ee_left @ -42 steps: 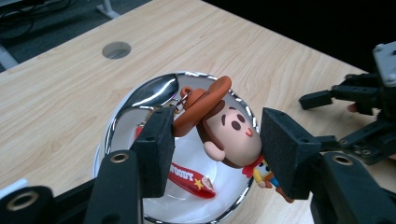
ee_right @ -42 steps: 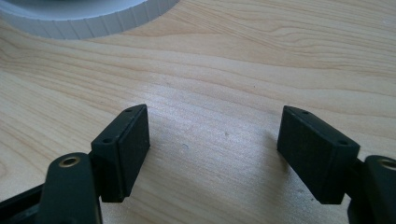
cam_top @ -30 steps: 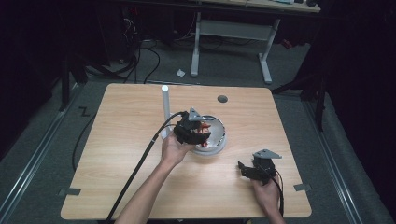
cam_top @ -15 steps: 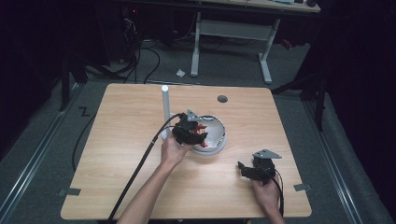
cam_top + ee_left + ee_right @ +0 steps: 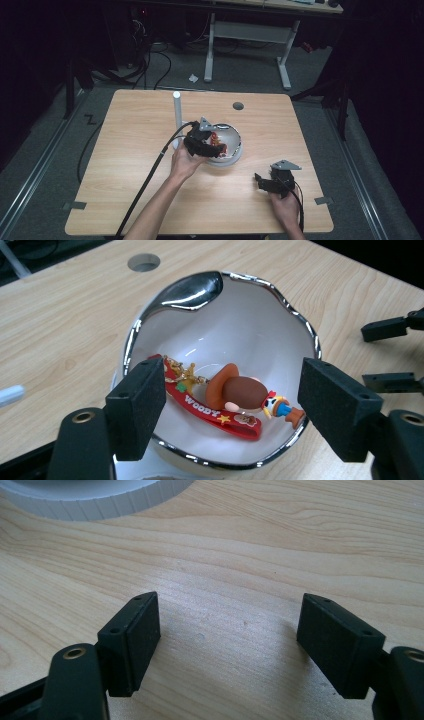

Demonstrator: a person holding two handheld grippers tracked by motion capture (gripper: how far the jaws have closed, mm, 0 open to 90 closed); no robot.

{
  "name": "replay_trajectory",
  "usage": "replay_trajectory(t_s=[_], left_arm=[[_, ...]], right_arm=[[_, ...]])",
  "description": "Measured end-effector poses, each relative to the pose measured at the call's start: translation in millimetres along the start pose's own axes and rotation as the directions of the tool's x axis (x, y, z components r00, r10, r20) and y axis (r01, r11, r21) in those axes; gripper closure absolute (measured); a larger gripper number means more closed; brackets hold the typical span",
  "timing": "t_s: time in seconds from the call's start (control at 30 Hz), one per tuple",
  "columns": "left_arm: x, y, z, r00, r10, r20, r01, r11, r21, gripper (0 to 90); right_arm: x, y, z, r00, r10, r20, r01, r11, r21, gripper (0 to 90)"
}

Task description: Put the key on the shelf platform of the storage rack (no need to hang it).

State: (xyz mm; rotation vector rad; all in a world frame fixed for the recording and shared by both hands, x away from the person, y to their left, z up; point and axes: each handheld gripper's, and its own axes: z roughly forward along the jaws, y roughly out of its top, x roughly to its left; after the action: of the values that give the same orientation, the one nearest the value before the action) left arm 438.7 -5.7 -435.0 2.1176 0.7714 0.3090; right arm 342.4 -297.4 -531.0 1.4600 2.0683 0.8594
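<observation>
A white bowl with a chrome rim (image 5: pixel 280 297) (image 5: pixel 236 135) stands mid-table. Inside it lies a Woody keychain (image 5: pixel 235 395) (image 5: pixel 218 146): a small cowboy figure with a brown hat on a red strap. My left gripper (image 5: pixel 235 412) (image 5: pixel 202 141) hovers just above the bowl's near edge, open, its jaws either side of the keychain without touching it. My right gripper (image 5: pixel 227 637) (image 5: pixel 267 184) rests low over bare wood at the front right, open and empty. It also appears at the right edge of the left gripper view (image 5: pixel 395 355).
A white upright post (image 5: pixel 176 117) stands just left of the bowl. The table (image 5: pixel 130 135) has a round cable hole (image 5: pixel 238 105) at the back. The bowl's ribbed white base (image 5: pixel 100 500) lies ahead of my right gripper. A black cable (image 5: pixel 150 180) trails off the front edge.
My left gripper has shifted slightly left and nearer over the bowl's edge. The right gripper has stayed in place.
</observation>
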Motion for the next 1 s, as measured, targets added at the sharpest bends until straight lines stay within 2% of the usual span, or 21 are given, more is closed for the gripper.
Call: replay_trajectory(t_s=[0.13, 0.2, 1.0], left_arm=[[1.5, 0.6, -9.5, 1.0, 0.002, 0.004, -0.002, 0.9998, -0.021, 29.1], [4.1, 1.2, -19.6, 0.9999, -0.004, 0.015, 0.004, 0.9995, -0.031, 29.5], [13.0, -9.8, -67.2, 0.9992, -0.012, 0.037, 0.015, 0.9965, -0.083, 27.5]], right_arm=[[0.0, 0.0, 0.0, 1.0, -0.001, 0.0, 0.001, 1.0, 0.0, 25.5], [-0.1, 0.0, 0.0, 1.0, -0.001, 0.0, 0.001, 1.0, 0.0, 25.5], [-0.2, 0.0, 0.0, 1.0, 0.0, -0.001, 0.0, 1.0, 0.001, 25.4]])
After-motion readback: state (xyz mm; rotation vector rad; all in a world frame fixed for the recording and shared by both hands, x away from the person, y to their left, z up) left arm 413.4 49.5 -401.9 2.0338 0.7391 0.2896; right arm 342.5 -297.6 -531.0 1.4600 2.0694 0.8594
